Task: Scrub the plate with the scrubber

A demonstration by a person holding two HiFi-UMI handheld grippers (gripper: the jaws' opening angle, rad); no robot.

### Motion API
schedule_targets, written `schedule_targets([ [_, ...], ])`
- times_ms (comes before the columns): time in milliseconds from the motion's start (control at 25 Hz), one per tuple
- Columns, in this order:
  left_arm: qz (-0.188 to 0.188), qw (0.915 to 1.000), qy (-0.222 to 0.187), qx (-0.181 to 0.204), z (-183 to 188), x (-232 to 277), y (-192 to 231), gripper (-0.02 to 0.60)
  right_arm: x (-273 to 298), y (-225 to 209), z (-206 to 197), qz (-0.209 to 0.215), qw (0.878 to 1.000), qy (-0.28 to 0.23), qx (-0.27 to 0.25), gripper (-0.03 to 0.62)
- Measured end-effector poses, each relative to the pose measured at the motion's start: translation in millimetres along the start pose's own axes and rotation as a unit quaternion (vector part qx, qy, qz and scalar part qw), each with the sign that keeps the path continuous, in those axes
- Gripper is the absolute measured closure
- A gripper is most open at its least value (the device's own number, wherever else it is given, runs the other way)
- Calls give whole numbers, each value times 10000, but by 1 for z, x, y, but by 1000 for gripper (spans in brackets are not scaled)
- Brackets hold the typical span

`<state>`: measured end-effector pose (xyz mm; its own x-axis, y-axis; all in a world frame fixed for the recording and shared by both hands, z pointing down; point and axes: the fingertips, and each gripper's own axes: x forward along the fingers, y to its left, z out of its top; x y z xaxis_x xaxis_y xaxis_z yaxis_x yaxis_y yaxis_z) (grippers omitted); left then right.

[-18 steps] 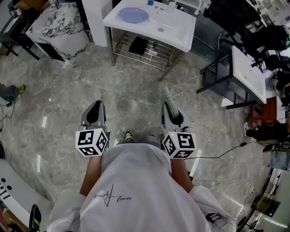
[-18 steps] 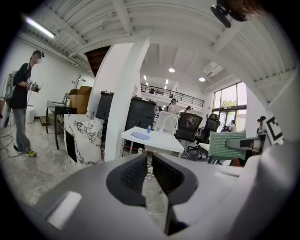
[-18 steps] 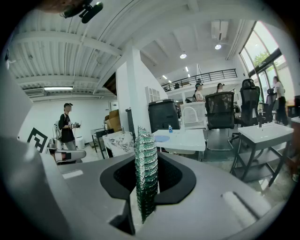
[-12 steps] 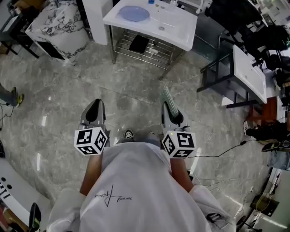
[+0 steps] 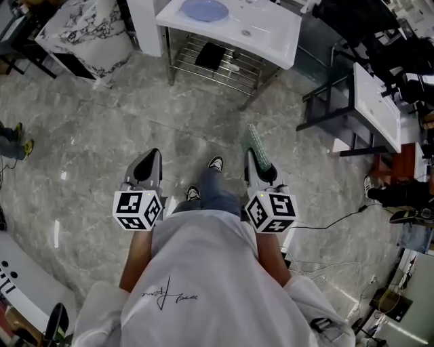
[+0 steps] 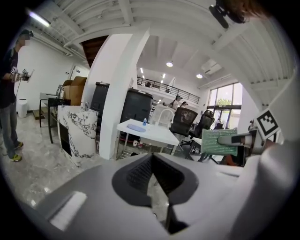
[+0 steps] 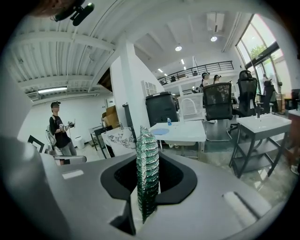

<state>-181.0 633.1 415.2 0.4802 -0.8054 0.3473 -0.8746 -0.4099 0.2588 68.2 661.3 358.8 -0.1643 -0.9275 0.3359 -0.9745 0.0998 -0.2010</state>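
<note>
A pale blue plate point(image 5: 205, 9) lies on a white sink table point(image 5: 271, 34) at the far top of the head view, well ahead of both grippers. My right gripper point(image 5: 253, 157) is shut on a green scrubber point(image 5: 255, 144), which stands on edge between its jaws point(image 7: 147, 173). My left gripper point(image 5: 148, 158) is shut with nothing in it, its ribbed pads point(image 6: 140, 173) pressed together. Both are held side by side at waist height over the floor. The plate point(image 6: 137, 127) and the scrubber point(image 6: 217, 142) also show in the left gripper view, and the plate point(image 7: 160, 131) shows in the right gripper view.
A wire rack point(image 5: 217, 64) sits under the sink table. A marble-patterned cabinet point(image 5: 81, 34) and a white pillar point(image 5: 146, 24) stand to its left. Another white stand point(image 5: 376, 108) and dark chairs are at the right. A person point(image 6: 9, 93) stands far left. Cables cross the floor point(image 5: 339, 220).
The person has stepped forward: one leg now reaches out between the grippers, and the sink table sits higher in the head view. Both grippers keep their grip and spacing.
</note>
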Motion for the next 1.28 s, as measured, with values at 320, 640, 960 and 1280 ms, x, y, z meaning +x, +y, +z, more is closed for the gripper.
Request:
schedule_targets([
  [320, 58, 9999, 114, -14, 5, 27, 12, 545, 50, 1, 4, 209, 9996, 174, -54, 545],
  [640, 98, 9998, 190, 35, 44, 96, 35, 545, 135, 1, 27, 580, 9975, 382, -123, 545],
  [960, 72, 9997, 236, -20, 94, 179, 43, 545, 212, -30, 56, 738, 9957, 562, 29, 545],
  [1280, 195, 9996, 210, -34, 131, 262, 53, 546, 291, -67, 87, 873, 9945, 537, 216, 545],
])
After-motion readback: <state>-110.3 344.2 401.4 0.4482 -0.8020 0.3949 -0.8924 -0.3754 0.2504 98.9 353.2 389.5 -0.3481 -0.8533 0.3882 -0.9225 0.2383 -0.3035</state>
